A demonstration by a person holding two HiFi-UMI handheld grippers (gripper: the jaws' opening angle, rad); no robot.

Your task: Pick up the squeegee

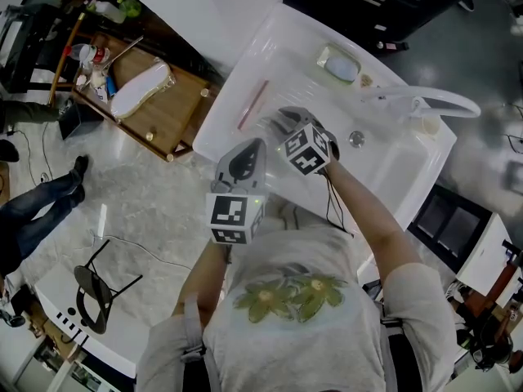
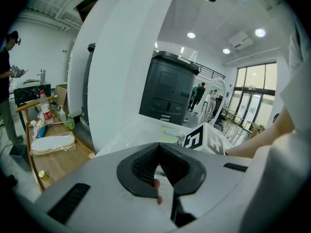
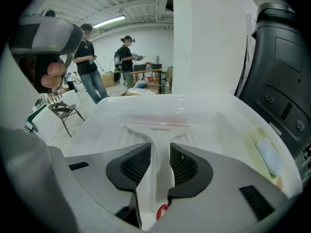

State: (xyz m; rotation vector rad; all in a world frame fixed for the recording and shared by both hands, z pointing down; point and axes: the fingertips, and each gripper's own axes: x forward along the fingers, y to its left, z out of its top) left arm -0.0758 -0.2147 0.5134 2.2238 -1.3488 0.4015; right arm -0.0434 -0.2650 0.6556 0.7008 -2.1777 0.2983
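**Q:** Where is the squeegee?

**A:** It lies in the white sink, with the red-edged blade across the far side and the white handle pointing back at me. My right gripper is down on that handle. My left gripper hangs just beside it over the near rim, and it is clenched on nothing.

**Q:** Does the right one have it?

**A:** I think so. In the right gripper view the squeegee handle runs straight up between my right gripper pads and fills the gap, so both pads look pressed on its sides. The blade seems to rest on the sink floor, so I judge the lift hasn't begun.

**Q:** How do you lift it well?

**A:** I'd keep the squeeze firm, because the handle is smooth and slim. I'd raise it straight and level, so the long blade doesn't swing or catch the basin wall.

**Q:** What does each camera add?

**A:** Only the right gripper view shows the handle between my pads, since the marker cube covers that spot from above. The head view gives the whole basin, with the faucet well off to the right. The left gripper view shows my left gripper tips meeting, and it doesn't show the squeegee.
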